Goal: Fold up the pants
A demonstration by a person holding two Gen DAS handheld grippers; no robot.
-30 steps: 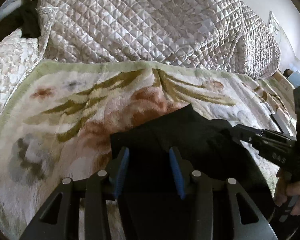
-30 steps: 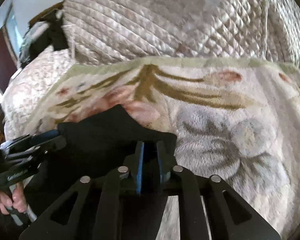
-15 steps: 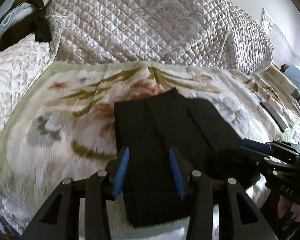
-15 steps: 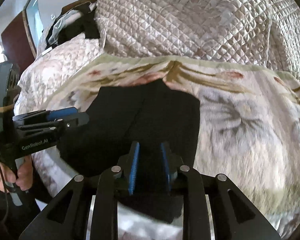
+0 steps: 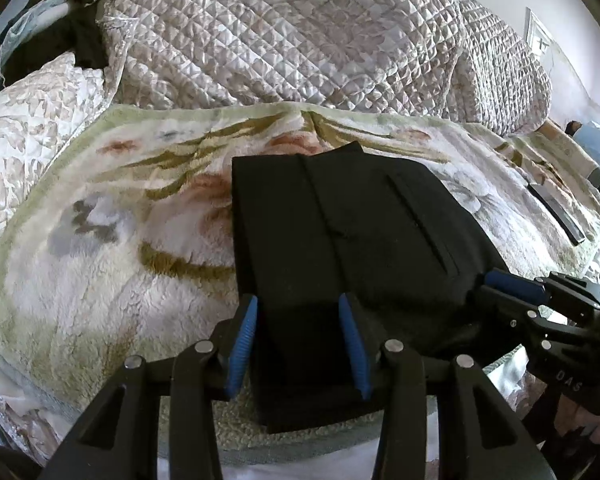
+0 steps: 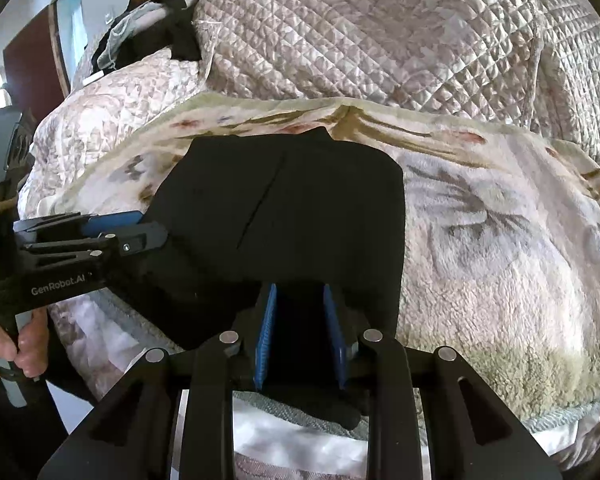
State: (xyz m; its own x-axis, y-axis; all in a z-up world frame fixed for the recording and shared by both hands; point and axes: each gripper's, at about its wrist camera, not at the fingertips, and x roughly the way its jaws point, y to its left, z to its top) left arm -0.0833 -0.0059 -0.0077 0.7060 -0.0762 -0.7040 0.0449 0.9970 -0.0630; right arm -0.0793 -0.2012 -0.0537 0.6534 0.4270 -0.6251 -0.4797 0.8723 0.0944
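Observation:
Black pants (image 5: 340, 232) lie folded into a flat rectangle on the floral fleece blanket (image 5: 100, 248), their near end hanging over the bed's front edge. My left gripper (image 5: 298, 320) is open, its blue pads either side of the pants' near left part. My right gripper (image 6: 300, 312) is open over the near right part of the pants (image 6: 292, 208). Each gripper shows at the side of the other's view: the right one (image 5: 512, 284), the left one (image 6: 112, 220).
A quilted cream bedspread (image 5: 300, 32) is piled behind the blanket. Dark clothes (image 5: 76, 36) lie at the far left corner. A flat dark object (image 5: 556, 212) rests on the blanket at the right. The bed's front edge is just below my grippers.
Both grippers have drawn back toward the bed's front edge. The right gripper has opened and let go of the pants. The pants now lie folded flat.

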